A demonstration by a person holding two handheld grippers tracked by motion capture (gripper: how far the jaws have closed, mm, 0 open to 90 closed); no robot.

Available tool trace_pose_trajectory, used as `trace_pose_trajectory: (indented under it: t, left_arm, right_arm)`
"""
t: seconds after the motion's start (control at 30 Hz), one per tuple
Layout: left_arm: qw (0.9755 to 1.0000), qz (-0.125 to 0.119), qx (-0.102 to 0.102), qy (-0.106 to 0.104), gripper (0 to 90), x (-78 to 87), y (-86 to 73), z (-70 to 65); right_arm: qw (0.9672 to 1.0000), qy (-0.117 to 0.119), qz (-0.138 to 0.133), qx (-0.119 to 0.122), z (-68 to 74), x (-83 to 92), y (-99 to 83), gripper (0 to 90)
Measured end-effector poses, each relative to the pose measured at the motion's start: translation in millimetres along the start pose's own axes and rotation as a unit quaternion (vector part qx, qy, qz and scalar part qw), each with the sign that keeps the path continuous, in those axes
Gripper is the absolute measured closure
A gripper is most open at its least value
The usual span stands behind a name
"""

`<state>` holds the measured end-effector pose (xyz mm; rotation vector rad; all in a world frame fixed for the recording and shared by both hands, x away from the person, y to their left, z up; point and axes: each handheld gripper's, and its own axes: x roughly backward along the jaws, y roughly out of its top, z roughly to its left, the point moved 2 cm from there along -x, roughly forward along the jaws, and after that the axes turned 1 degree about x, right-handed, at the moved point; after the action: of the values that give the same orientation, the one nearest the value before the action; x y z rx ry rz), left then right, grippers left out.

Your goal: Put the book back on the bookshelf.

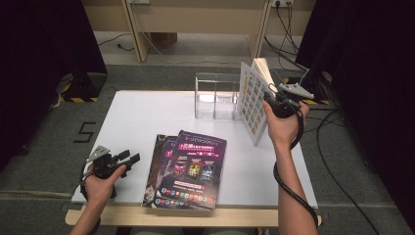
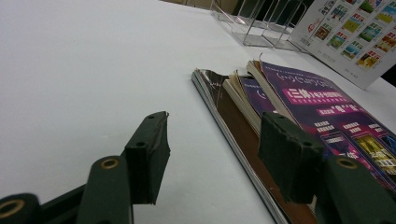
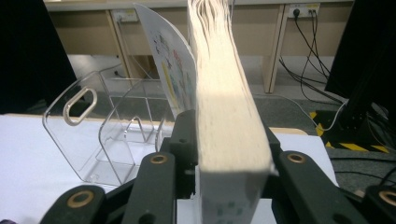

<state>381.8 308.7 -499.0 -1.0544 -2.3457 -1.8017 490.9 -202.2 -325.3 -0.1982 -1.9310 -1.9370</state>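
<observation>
White book (image 1: 254, 100) pinched upright in right tool (image 1: 275, 102), clear rack (image 1: 215, 95) just beside, left tool (image 1: 131, 159) spread.

Black grippers with brass-ringed screws, grey three-cornered plates, black trailing cables.

on the white table (image 1: 137, 122), the right gripper (image 1: 272, 100) held a white book (image 1: 254, 100) upright just beside a clear acrylic rack (image 1: 215, 95) at the far side. the left gripper (image 1: 128, 160) rested open at the near left, beside stacked purple books (image 1: 188, 171).
</observation>
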Motion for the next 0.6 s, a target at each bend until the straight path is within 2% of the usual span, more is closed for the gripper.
trace_pose_trajectory:
  t: [0.1, 0.23, 0.33, 0.47, 0.6]
  left_arm:
    - [1.0, 0.001, 0.0, 0.0, 42.0, -0.3, -0.1, 0.2]
    - [1.0, 0.002, 0.0, -0.002, 42.0, -0.8, -0.5, 0.3]
    - [1.0, 0.002, 0.001, -0.001, 42.0, -0.8, -0.7, 0.0]
    - [1.0, 0.003, 0.0, -0.002, 42.1, -1.5, -0.9, -0.2]
    - [1.0, 0.003, 0.0, -0.003, 42.2, -2.0, -1.0, -0.8]
  right_arm:
    - [0.9999, 0.005, 0.011, -0.007, -1.3, -2.2, 5.0, 69.3]
    - [0.9997, 0.006, 0.023, -0.004, -2.9, -6.4, 9.5, 69.4]
    - [0.9993, 0.006, 0.033, -0.014, -2.4, -9.5, 11.7, 70.3]
    - [0.999, 0.006, 0.043, -0.01, -3.6, -12.6, 15.4, 72.7]
    - [0.9987, 0.009, 0.048, -0.015, -3.8, -13.4, 17.4, 73.5]
